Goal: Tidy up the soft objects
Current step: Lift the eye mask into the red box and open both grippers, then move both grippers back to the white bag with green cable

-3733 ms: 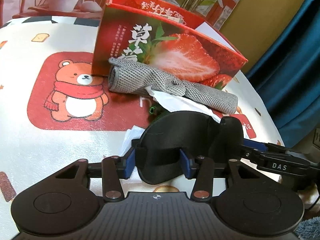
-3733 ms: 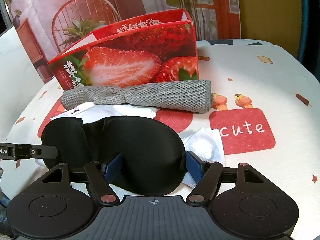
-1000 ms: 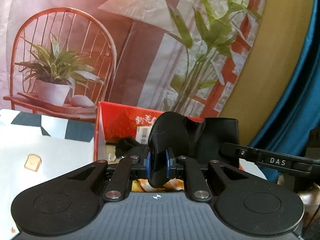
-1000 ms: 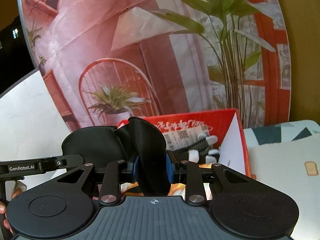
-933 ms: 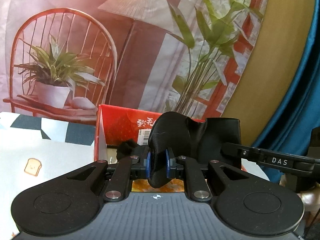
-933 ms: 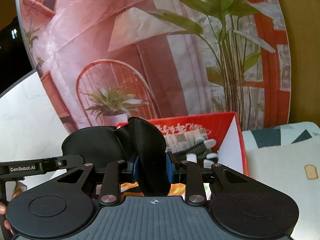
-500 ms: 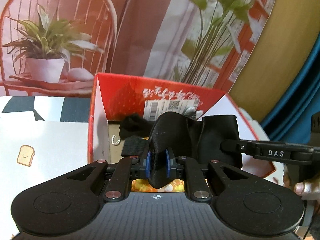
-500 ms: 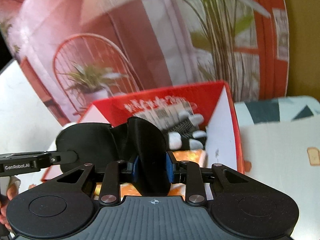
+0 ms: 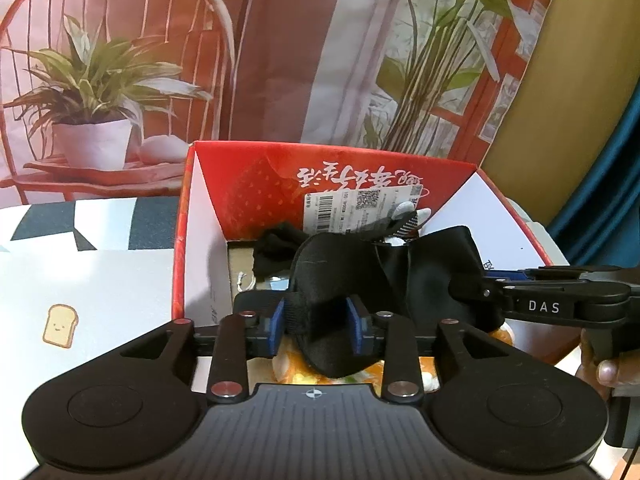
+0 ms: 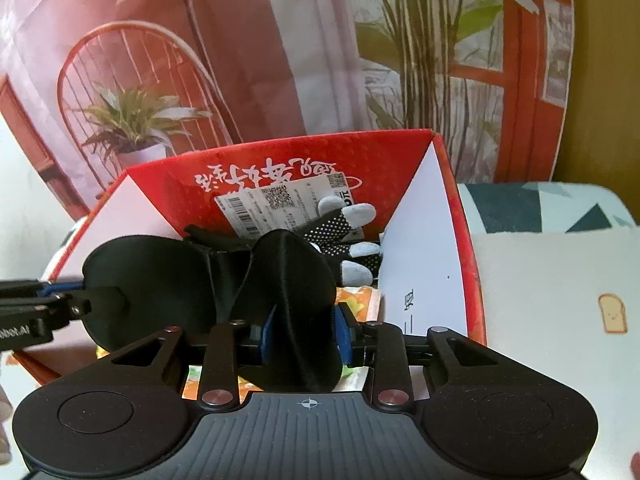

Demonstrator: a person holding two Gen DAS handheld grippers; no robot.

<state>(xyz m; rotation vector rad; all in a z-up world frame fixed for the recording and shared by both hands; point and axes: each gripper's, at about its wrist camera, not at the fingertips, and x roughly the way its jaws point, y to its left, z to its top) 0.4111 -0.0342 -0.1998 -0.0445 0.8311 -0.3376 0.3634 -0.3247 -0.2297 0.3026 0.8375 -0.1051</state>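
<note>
A black eye mask (image 9: 340,280) hangs between both grippers over the open red strawberry box (image 9: 248,184). My left gripper (image 9: 316,324) has its blue pads parted a little, with one end of the mask still between them. My right gripper (image 10: 306,332) is closed on the other end of the mask (image 10: 292,280); it also shows at the right of the left wrist view (image 9: 496,288). Inside the box (image 10: 420,184) lie a black-and-grey dotted glove (image 10: 348,232), a black cloth (image 9: 276,252) and an orange patterned item (image 10: 356,300).
The box stands on a white tablecloth (image 9: 100,280) with toast prints (image 10: 612,312). Behind it hangs a printed backdrop (image 9: 160,60) with a chair and plants. A teal curtain (image 9: 612,200) is at the far right.
Both grippers carried the mask up from the table and then lowered it over the box opening. The left gripper's pads have spread slightly apart around the mask.
</note>
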